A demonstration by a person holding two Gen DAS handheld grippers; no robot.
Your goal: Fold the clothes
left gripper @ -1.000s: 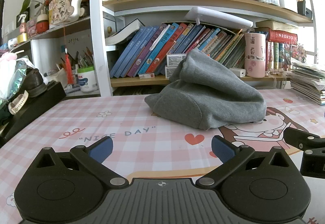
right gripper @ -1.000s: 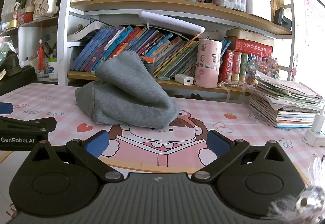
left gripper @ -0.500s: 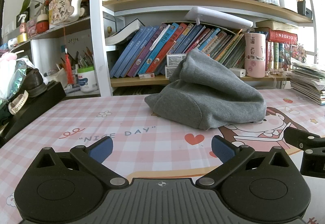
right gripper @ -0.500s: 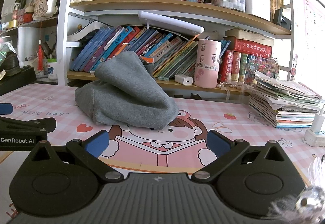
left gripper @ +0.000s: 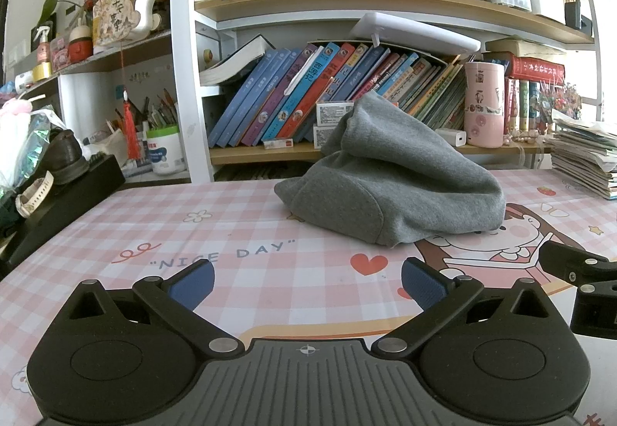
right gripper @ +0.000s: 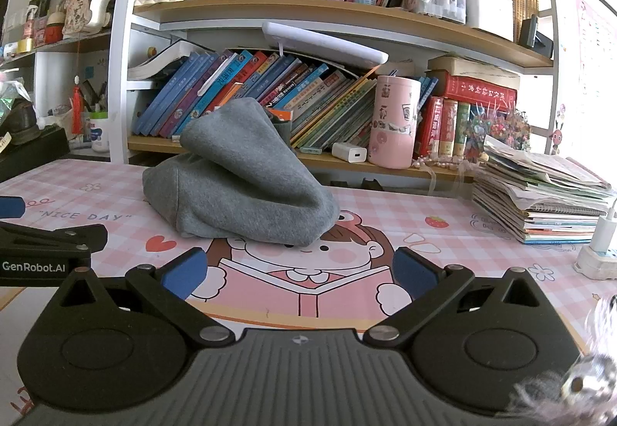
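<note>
A: Fingers first, left side: how do they stand?

B: The left gripper has its blue pads spread wide, nothing between them, low over the pink checked mat.

A: And the clothing?

B: A grey garment sits bunched in a heap on the mat, ahead of the left fingers and a little to their right, well apart from them. Behind it stand leaning books on a shelf.

A: The right side?

B: The right gripper is spread wide too and holds nothing. The garment lies ahead, slightly left of its fingers. A paper stack rests far right.
</note>
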